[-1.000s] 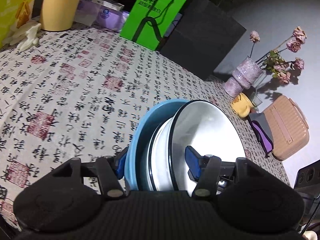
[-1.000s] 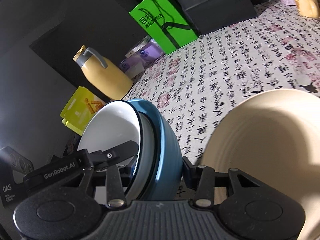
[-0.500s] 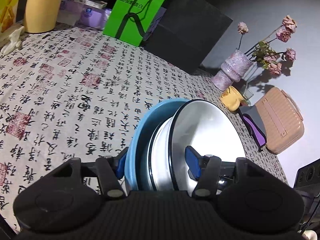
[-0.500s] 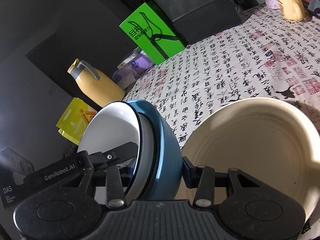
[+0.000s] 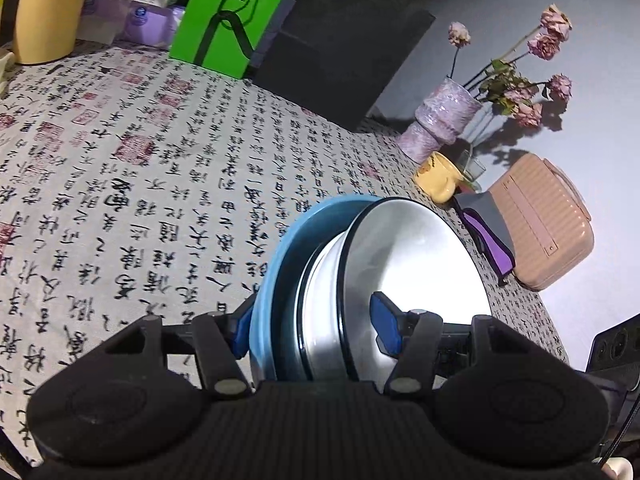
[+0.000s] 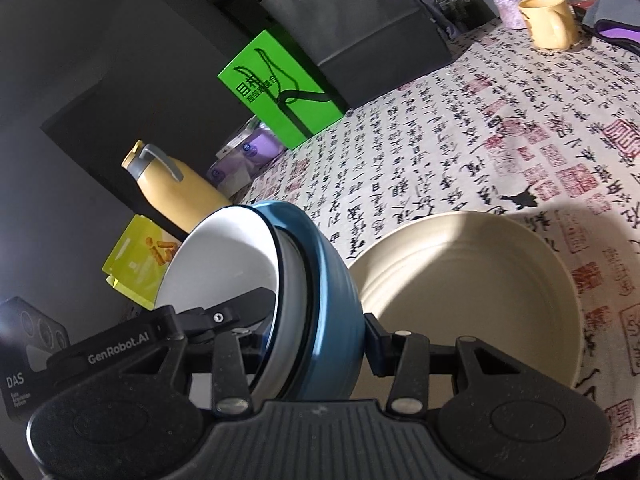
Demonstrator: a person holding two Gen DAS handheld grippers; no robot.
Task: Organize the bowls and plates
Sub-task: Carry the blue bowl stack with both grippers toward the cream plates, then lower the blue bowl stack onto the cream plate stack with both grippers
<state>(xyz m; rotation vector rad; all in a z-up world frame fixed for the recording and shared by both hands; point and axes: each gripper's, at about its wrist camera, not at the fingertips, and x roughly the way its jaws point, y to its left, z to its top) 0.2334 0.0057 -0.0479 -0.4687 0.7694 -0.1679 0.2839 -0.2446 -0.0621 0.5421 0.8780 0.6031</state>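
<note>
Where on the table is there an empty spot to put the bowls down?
The widest bare stretch of tablecloth lies in front of the green box, between the yellow jug and the stacked bowls. The corner by the vase, yellow mug and pink case is crowded. The cream plate fills the near side.

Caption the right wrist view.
Right gripper holds nested white and blue bowls above a cream ceramic bowl.

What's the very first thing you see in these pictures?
A stack of bowls, blue outside and white inside, stands on edge, clamped by the left gripper and the right gripper. Just right of it in the right wrist view lies a big cream bowl on the calligraphy tablecloth.
</note>
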